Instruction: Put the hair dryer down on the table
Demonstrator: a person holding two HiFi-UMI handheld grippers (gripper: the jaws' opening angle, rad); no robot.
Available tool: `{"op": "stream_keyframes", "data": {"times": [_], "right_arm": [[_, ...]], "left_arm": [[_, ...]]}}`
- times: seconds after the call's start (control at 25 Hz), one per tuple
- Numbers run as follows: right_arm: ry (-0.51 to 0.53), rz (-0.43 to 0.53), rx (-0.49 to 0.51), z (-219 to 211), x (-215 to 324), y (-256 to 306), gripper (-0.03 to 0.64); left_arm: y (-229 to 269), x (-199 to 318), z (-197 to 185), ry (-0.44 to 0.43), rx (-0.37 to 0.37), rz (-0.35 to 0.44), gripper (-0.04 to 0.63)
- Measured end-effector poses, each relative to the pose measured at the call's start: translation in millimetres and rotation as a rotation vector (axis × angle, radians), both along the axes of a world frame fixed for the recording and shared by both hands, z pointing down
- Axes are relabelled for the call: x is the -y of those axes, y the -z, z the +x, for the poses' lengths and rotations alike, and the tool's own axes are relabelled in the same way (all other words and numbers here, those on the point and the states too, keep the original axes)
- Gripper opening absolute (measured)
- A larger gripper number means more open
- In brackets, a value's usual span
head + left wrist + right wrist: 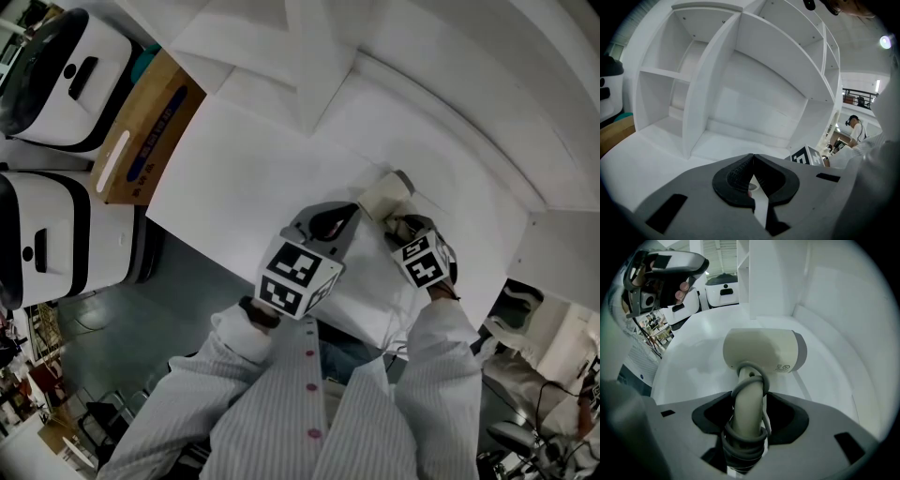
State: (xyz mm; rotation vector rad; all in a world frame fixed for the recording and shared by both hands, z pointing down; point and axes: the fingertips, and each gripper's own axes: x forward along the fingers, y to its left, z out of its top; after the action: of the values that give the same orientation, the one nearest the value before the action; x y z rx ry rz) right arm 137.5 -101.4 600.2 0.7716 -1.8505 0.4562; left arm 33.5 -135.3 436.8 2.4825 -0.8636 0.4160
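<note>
A cream hair dryer [761, 351] with a grey rear cap is held by its handle, its grey cord wound round that handle. My right gripper [747, 423] is shut on the handle, and the body stands just above the white table [693, 357]. In the head view the hair dryer [384, 195] pokes out beyond my right gripper [405, 228] over the table's right part. My left gripper [330, 225] hovers beside it, to the left. In the left gripper view my left gripper [753, 180] has its jaws closed together with nothing held.
A white shelf unit [740, 79] with open compartments stands at the table's far side. A brown cardboard box [145, 127] lies at the table's left end. White machines [56, 80] stand on the floor further left. The table's near edge [225, 258] runs close to my arms.
</note>
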Motion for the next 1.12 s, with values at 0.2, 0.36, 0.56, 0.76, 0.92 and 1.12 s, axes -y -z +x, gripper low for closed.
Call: {"op": "stream_keyframes", "data": {"times": [0.2, 0.36, 0.56, 0.76, 0.92, 1.12], "right_arm": [[0.002, -0.036, -0.004, -0.5, -0.6, -4.1, 0.212], [-0.024, -0.056, 0.045, -0.9, 0.2, -5.2, 0.213], [-0.051, -0.039, 0.101, 0.2, 0.6, -5.9, 0.222], [-0.054, -0.039, 0.114, -1.6, 1.0, -5.2, 0.224], [-0.055, -0.041, 0.114, -0.8, 1.0, -5.0, 0.224], [-0.075, -0.035, 0.123, -1.3, 0.5, -1.0, 0.224]], "left_arm": [[1.8, 1.2, -4.1, -0.002, -0.007, 0.0, 0.011], [1.4, 2.3, -8.0, -0.008, -0.009, -0.004, 0.011], [2.3, 3.7, -9.5, -0.016, -0.013, -0.004, 0.011], [1.4, 3.1, -7.1, -0.024, -0.012, -0.007, 0.011], [2.5, 4.0, -4.7, -0.031, -0.012, -0.002, 0.011], [6.1, 5.9, -3.6, -0.034, -0.012, 0.01, 0.011]]}}
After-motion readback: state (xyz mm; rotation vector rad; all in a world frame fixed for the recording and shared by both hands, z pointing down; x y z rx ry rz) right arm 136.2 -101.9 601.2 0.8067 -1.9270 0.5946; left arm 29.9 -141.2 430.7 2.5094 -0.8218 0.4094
